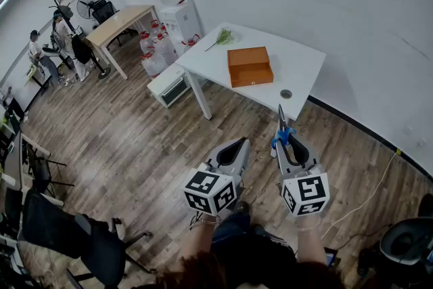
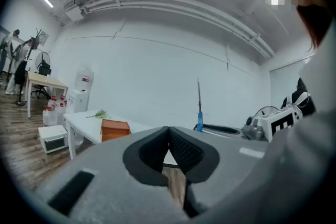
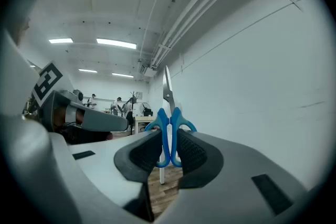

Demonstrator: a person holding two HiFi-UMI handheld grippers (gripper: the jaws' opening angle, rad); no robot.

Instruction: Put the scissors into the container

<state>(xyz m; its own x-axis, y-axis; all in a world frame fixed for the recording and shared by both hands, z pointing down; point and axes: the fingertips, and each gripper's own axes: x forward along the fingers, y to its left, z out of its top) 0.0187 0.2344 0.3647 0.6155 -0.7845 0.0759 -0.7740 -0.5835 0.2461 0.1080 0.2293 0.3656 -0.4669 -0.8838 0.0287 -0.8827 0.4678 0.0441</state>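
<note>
The scissors (image 1: 281, 130) have blue handles and a long steel blade that points away from me. My right gripper (image 1: 284, 144) is shut on the handles, seen in the right gripper view with the scissors (image 3: 169, 131) upright between the pads of the right gripper (image 3: 169, 153). The container is an orange box (image 1: 249, 65) on the white table (image 1: 298, 64), well ahead of both grippers. My left gripper (image 1: 240, 143) hangs beside the right one over the floor, shut with nothing in it. In the left gripper view the jaws of the left gripper (image 2: 168, 136) touch, and the orange box (image 2: 115, 129) and scissors (image 2: 199, 110) show beyond.
A green sprig (image 1: 224, 36) lies on the table's far corner. A water dispenser (image 1: 177, 10), several water bottles (image 1: 154, 51) and a low white cabinet (image 1: 169, 86) stand left of the table. A wooden table (image 1: 120, 24) and people (image 1: 40, 54) are farther left; office chairs (image 1: 67, 227) near left.
</note>
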